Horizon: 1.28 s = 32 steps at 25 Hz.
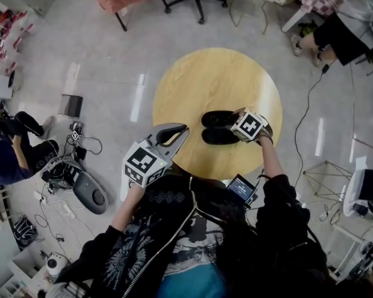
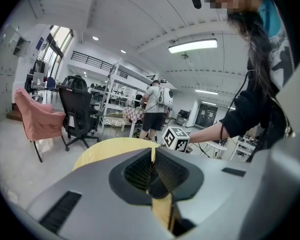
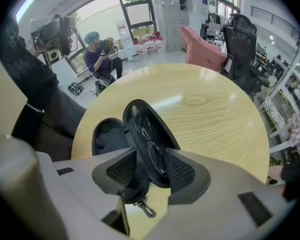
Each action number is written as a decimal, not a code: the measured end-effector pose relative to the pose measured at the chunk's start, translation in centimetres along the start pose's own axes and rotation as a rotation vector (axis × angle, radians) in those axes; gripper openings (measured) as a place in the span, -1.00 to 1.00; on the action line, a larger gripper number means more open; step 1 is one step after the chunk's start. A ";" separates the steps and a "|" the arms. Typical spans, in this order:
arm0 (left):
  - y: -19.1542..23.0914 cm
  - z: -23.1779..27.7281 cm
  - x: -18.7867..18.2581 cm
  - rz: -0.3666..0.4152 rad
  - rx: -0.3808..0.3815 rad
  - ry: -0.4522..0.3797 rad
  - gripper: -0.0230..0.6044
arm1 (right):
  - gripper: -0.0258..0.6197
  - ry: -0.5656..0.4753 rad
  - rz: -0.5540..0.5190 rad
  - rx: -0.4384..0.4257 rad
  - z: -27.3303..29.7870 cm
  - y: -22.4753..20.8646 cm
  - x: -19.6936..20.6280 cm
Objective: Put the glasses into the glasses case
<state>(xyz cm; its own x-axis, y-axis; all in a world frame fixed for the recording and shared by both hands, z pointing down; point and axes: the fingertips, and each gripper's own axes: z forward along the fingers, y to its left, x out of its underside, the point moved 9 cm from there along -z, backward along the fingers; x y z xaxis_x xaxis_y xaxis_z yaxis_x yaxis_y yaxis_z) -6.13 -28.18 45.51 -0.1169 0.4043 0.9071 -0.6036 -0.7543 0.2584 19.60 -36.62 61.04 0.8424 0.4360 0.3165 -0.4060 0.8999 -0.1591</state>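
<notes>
Round wooden tabletop [image 1: 217, 79] with an open black glasses case [image 3: 109, 134] on it.
The glasses [image 3: 146, 134] lie folded in one half of the case, and the other half is empty. The right gripper [image 3: 151, 159] points down with its jaws apart, either side of the case's near end. The left gripper [image 2: 153, 156] is at the tabletop's edge, its jaws closed and empty.

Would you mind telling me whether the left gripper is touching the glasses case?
Apart. The head view shows a strip of bare table between the left gripper and the glasses case, which lies further right.
</notes>
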 end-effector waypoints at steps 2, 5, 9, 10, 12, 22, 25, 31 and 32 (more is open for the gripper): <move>0.1 -0.1 0.2 -0.005 0.000 0.003 -0.83 | -0.35 -0.017 0.009 0.021 -0.5 -0.1 -0.1; 0.0 -0.1 0.4 -0.012 0.005 0.001 -0.83 | -0.34 -0.041 0.035 0.048 -1.3 -0.4 0.1; -0.4 0.2 0.3 -0.005 0.013 0.001 -0.83 | -0.34 -0.095 0.072 0.067 -2.4 -0.5 0.5; -0.4 0.2 0.3 -0.003 0.015 0.000 -0.84 | -0.34 -0.112 0.080 0.073 -2.6 -0.4 0.6; -0.5 0.0 0.2 0.001 0.016 -0.001 -0.84 | -0.34 -0.158 0.103 0.082 -3.3 0.0 0.4; -1.1 -0.6 0.0 0.019 0.019 -0.019 -0.84 | -0.40 -0.558 0.318 0.186 -8.7 3.9 0.0; -1.5 -0.8 -0.2 0.024 0.022 -0.025 -0.83 | -0.44 -0.694 0.362 0.171 -10.4 6.0 -0.2; -3.2 -0.6 -0.5 0.052 0.047 -0.038 -0.83 | -0.53 -0.850 0.356 0.199 -13.5 10.6 -0.7; -3.6 -0.5 -0.6 0.056 0.050 -0.041 -0.83 | -0.54 -0.872 0.353 0.193 -14.0 11.4 -0.7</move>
<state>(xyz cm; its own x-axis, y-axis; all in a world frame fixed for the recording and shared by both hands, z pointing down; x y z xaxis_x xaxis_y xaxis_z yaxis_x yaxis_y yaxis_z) -4.30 -25.40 43.87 -0.1168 0.3398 0.9332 -0.5570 -0.8004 0.2218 19.34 -26.79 45.92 0.1322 0.4622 0.8768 -0.7028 0.6675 -0.2460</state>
